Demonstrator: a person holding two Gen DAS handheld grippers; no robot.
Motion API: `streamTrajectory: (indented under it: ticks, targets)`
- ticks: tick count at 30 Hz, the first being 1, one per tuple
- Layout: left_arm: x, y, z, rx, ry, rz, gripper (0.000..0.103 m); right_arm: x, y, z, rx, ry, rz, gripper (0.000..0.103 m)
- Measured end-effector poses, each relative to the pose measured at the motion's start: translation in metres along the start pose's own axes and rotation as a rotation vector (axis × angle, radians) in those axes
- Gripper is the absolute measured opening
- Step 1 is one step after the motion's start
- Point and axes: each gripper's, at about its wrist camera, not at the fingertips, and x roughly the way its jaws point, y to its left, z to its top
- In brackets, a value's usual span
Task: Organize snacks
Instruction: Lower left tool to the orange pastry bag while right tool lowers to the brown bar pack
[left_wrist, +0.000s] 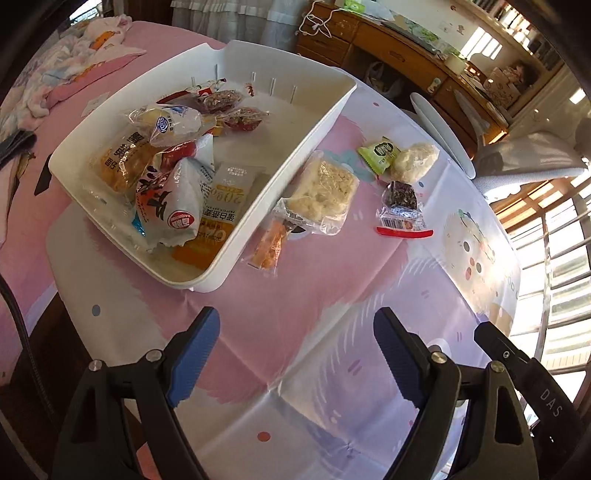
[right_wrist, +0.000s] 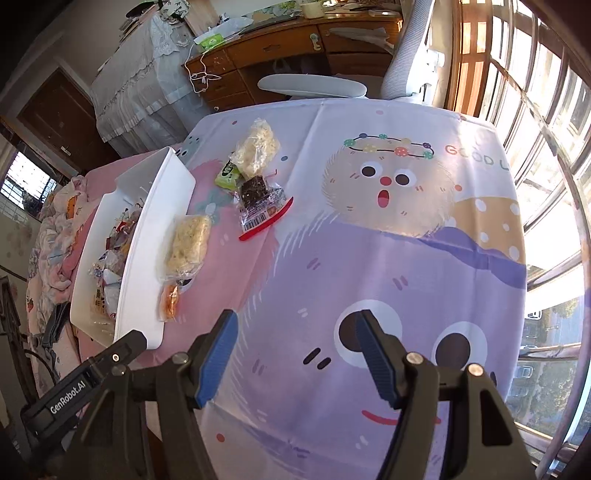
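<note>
Both grabbers – left gripper (left_wrist: 295, 354) and right gripper (right_wrist: 295, 354) – are spread apart, holding nothing. The white bin (left_wrist: 295, 155) sits at eleven o'clock, snacks (left_wrist: 325, 192) beside it.

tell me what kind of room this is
Probably a lived-in bedroom or study at home: a wooden desk with drawers, a pile of bedding beside the cartoon-print tablecloth, and barred windows.

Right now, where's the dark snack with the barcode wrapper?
On the tablecloth right of the white bin, the dark snack lies just below the green packet.
</note>
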Motion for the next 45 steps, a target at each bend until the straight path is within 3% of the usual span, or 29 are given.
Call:
streamTrajectory:
  ticks: [9, 21, 34, 45]
  targets:
    - [0.039, -0.001, -0.005, -0.173, -0.132, 0.056, 0.084, 0.062, 0.008, 0.045, -0.147, -0.017, -0.008, 0.067]
    - [0.069, -0.004, -0.002, -0.264, -0.265, 0.123, 0.084, 0.126, 0.04, 0.095, -0.302, -0.084, 0.003, 0.067]
    - [0.087, -0.006, 0.007, -0.4, -0.3, 0.165, 0.084, 0.161, 0.067, 0.104, -0.409, -0.091, -0.019, 0.067]
    - [0.099, -0.007, 0.02, -0.524, -0.269, 0.224, 0.084, 0.168, 0.077, 0.11, -0.484, -0.094, -0.053, 0.063]
